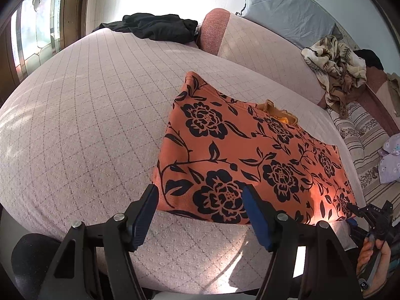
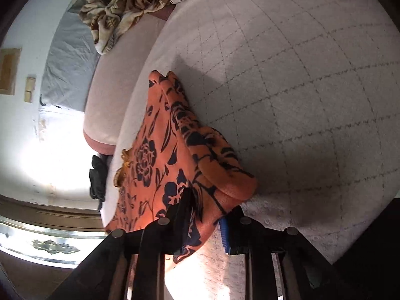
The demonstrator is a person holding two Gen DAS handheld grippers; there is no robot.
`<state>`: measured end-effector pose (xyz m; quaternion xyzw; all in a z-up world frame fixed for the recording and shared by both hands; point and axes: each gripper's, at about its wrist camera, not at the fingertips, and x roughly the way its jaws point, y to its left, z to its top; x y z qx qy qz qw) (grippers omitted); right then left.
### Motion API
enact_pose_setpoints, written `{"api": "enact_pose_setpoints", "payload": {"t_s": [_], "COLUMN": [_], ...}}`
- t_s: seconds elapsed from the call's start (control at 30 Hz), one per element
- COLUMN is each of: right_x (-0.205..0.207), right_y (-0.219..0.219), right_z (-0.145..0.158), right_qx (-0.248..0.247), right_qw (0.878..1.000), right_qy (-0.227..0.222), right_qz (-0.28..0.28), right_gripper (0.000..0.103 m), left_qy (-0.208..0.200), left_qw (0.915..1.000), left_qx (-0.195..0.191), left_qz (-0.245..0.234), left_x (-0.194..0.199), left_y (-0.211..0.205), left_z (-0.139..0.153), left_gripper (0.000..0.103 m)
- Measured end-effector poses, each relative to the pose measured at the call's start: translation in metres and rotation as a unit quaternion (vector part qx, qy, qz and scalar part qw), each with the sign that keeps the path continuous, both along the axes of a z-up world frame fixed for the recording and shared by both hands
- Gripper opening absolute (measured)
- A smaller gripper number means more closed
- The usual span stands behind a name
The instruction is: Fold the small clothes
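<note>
An orange garment with black flowers [image 1: 240,155] lies folded flat on the pale quilted bed cover [image 1: 87,125], a mustard collar [image 1: 277,112] showing at its far edge. My left gripper [image 1: 201,201] hangs open over the garment's near left corner, its blue pads on either side of the hem and not touching it. In the right wrist view the garment [image 2: 160,155] bunches into a thick fold, and my right gripper [image 2: 205,218] is shut on its near edge. The left wrist view shows the right gripper [image 1: 360,212] at the garment's near right corner, held by a hand [image 1: 370,257].
A black garment [image 1: 155,26] lies at the far end of the bed. A crumpled beige patterned cloth [image 1: 335,70] sits on the right by a striped cushion [image 1: 360,135] and a lilac item [image 1: 390,160]. A glazed door [image 1: 32,32] stands at left.
</note>
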<state>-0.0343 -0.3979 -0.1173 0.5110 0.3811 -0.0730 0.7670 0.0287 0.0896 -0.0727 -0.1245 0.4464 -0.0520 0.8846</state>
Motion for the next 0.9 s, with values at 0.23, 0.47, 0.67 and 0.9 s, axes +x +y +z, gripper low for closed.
{"api": "enact_pose_setpoints", "payload": {"t_s": [0.23,0.47,0.67,0.9], "right_x": [-0.005,0.156,0.209,0.185], "right_y": [-0.042,-0.040,-0.051,-0.052], "right_z": [0.067,0.054,0.028,0.034], "right_qx": [-0.131,-0.136,-0.112,-0.153], "right_qw": [0.991,0.974,0.979,0.984], "right_qy": [-0.035,-0.024,-0.014,0.019], "right_qz": [0.005,0.181,0.169,0.089], "right_gripper": [0.076,0.076,0.010,0.032], "left_qy": [0.007,0.015,0.015,0.014], "left_qw": [0.9999,0.9993,0.9998,0.9995], "left_qx": [0.005,0.018,0.015,-0.010], "left_qz": [-0.013,-0.030,0.002,0.026], "left_x": [0.016,0.022,0.021,0.018], "left_y": [-0.013,-0.020,0.008,0.032], "left_z": [-0.008,-0.014,-0.014,-0.018], "left_gripper": [0.070,0.070,0.070,0.070]}}
